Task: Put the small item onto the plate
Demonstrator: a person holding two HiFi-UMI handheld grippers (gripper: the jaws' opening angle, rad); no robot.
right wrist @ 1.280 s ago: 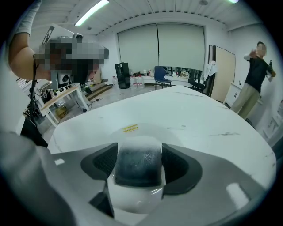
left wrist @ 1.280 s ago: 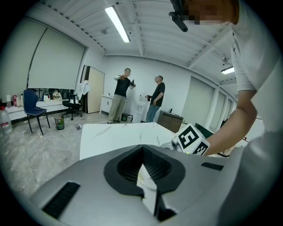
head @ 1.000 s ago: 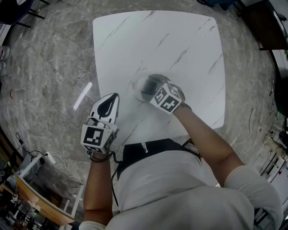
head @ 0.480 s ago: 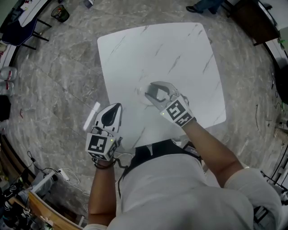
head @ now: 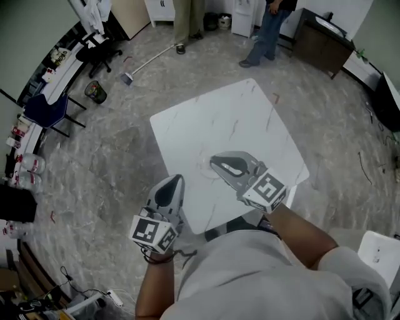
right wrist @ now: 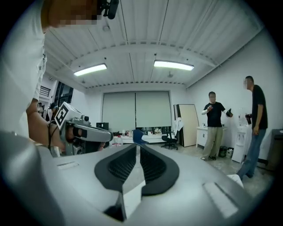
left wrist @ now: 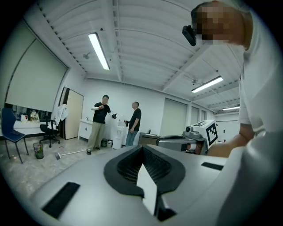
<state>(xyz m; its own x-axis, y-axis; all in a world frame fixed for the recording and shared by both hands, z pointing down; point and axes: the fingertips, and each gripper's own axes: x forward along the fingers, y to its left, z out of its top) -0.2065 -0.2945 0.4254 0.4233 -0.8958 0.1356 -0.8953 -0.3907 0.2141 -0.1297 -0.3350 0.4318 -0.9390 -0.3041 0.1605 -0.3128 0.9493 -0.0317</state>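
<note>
Both grippers are raised well above the white marble table (head: pixel 250 119) and point roughly level. My left gripper (head: pixel 177 179) hangs over the table's near left corner, its jaws shut and empty (left wrist: pixel 142 148). My right gripper (head: pixel 213 162) hovers above the near middle. Its jaws have just been closing and stand all but together with nothing between them (right wrist: pixel 135 148). Just left of its tips a faint ring on the tabletop is the clear plate (head: pixel 204 167), partly covered by the gripper. I cannot make out the small item. Each gripper view shows the room, not the table.
Two people stand beyond the table's far side (head: pixel 186 19) (head: pixel 270 25), also seen in the left gripper view (left wrist: pixel 101 121) (left wrist: pixel 132 122). A blue chair (head: pixel 47 109), a bin (head: pixel 95 92) and a broom (head: pixel 147 62) are on the floor at left. A dark desk (head: pixel 322 37) stands far right.
Both grippers have risen from the table toward the head camera. The right one has left the plate and its jaws have gone from wide open to nearly together. The head view has lifted to show the room.
</note>
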